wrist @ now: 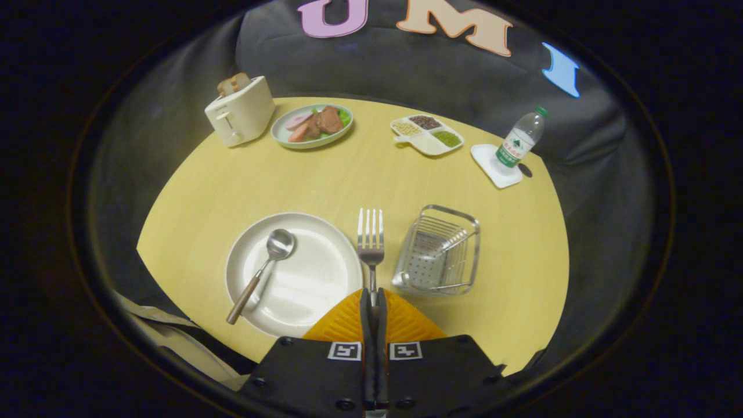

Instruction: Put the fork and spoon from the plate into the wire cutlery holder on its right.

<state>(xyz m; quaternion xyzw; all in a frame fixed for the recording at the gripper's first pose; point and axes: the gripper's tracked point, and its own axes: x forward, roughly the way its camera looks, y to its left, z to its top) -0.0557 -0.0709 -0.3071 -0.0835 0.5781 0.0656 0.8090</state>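
Fork (370,244) is sitting clamped by its handle in the gripper (371,299), whose two orange fingers (342,319) are pressing nearly closed on it at lower centre of the frame. Its long axis is running straight ahead from the fingers, tines pointing away toward the far side of the table, and it is hanging above the gap between the plate's right rim and the holder. The wire cutlery holder (438,251) is standing just to the right of the tines, its open mouth tipped toward the camera, so the coming move looks like a short shift right and a tilt to drop the fork in handle or tines first. Nothing is lying between fork and holder.

The spoon (261,273) is resting on the white plate (325,290) at lower left, bowl up-frame, wooden handle slanting toward the near rim. Farther off, across the yellow table (360,174), a toaster (239,111), a plate of food (312,125), a divided dish (426,134) and a water bottle (520,139) on a coaster are standing well clear.
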